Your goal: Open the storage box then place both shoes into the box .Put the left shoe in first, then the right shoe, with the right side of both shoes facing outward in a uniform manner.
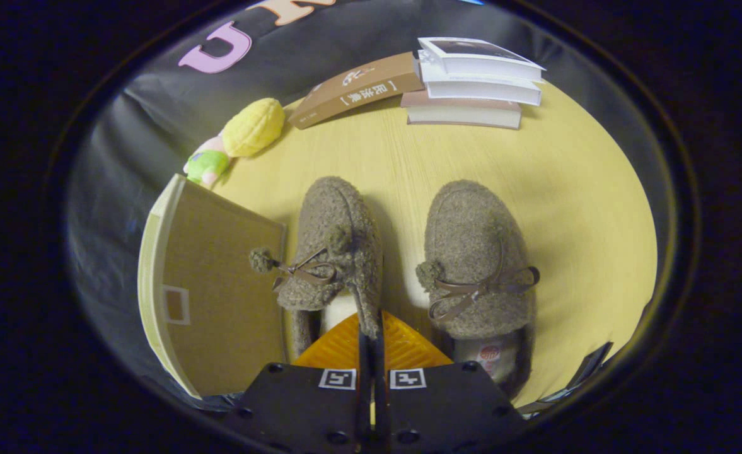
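A: Gripper state?

B: The gripper (371, 337) is sitting at bottom centre of the frame with its fingers pressed nearly together, pinching the right side wall of the left shoe (335, 252) at the opening edge. Both fingers are bearing on that collar, so it's clamping the shoe.

A: Where's the shoe sitting?

B: Left shoe is lying in the centre of the frame, toe pointing up-frame, with the bow and pompom showing on its left side. It's looking slightly rolled toward the fingers. Can't tell if the sole is touching the table (371, 157).

A: The other one?

B: Right shoe (475, 265) is lying right of centre, roughly parallel to the first, toe pointing up-frame, a clear gap showing between the two. It's resting flat on the table.

A: Box?

B: Storage box (219, 284) is standing at the left of the frame, just beside the left shoe. Its brown panel is facing the camera with a pale rim along the left edge. Can't tell whether it's open.

A: Anything else?

B: Stack of books (475, 88) at upper right, a brown book (355, 88) leaning against it. Yellow plush toy (254, 126) and green plush toy (207, 164) at upper left, touching each other.
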The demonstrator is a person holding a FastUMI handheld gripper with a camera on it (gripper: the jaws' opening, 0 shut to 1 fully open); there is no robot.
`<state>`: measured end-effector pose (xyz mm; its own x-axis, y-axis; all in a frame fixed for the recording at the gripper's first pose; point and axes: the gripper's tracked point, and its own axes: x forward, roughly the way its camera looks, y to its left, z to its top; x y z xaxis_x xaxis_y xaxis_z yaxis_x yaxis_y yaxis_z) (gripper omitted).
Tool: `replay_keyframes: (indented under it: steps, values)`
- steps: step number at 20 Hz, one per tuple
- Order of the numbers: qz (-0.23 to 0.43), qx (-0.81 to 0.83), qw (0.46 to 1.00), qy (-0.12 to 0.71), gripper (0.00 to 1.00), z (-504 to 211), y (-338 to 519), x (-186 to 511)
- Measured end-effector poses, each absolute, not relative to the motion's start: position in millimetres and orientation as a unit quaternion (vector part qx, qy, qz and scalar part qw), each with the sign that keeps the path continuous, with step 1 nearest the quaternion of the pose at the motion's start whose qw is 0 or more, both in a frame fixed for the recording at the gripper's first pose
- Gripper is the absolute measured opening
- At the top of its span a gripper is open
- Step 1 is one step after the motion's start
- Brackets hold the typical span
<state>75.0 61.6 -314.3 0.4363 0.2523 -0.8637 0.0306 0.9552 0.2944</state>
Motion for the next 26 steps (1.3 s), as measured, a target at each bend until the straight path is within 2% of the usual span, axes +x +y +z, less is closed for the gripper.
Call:
replay_keyframes:
  steps: [8,16,19,26]
  values:
    - [0.124,0.211,0.846,0.474,0.06,-213,100,71]
    - [0.224,0.273,0.831,0.429,0.06,-125,200,68]
    - [0.248,0.295,0.812,0.439,0.06,-120,239,67]
    - [0.21,0.268,0.794,0.503,0.06,-185,293,59]
